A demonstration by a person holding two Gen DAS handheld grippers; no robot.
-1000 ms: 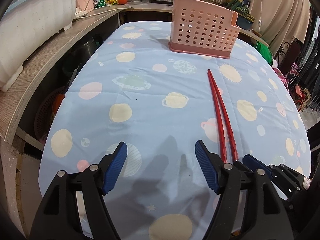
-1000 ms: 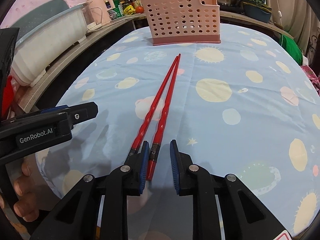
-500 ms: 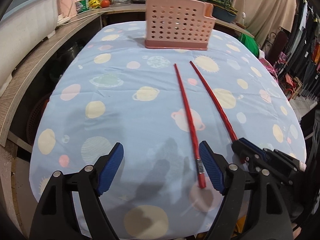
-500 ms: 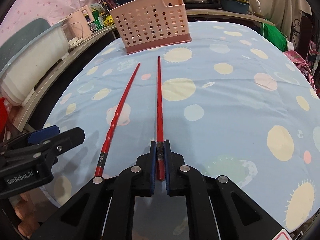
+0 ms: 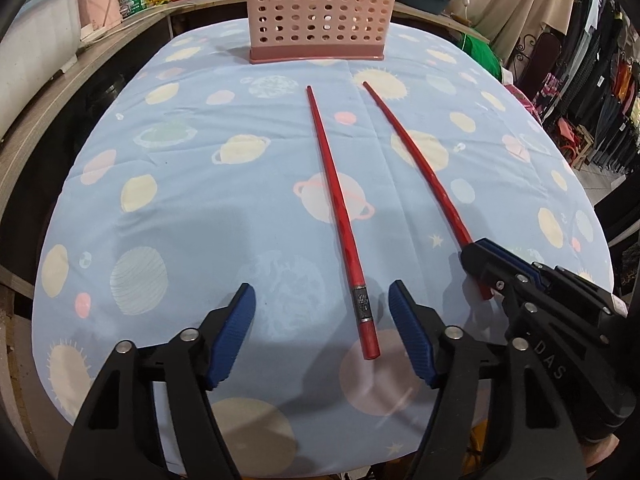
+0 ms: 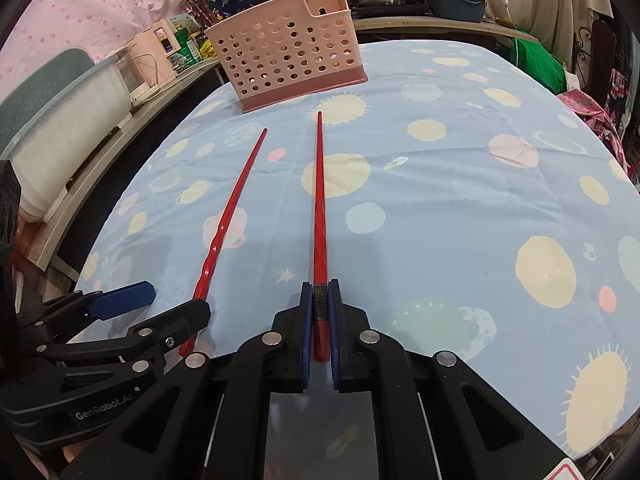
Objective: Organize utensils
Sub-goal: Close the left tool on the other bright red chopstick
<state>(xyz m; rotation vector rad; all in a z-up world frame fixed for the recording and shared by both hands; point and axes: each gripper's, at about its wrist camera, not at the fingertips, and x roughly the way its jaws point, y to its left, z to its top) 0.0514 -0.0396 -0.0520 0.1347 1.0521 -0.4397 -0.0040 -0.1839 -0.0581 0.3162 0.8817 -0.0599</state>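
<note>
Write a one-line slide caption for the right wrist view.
Right tool clamps one red chopstick; second chopstick lies beside it, pink utensil basket ahead.

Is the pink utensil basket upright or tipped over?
Upright: the pink utensil basket stands on its base on the tablecloth, open top facing up.

Glossy red chopsticks (image 5: 335, 196) lie on matt printed cloth (image 5: 180, 208) before a perforated pink plastic basket (image 5: 316, 8)

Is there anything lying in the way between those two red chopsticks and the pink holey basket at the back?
Nothing visible does. Between the tips of the two red chopsticks and the pink perforated plastic basket lies only bare planet-print blue tablecloth.
</note>
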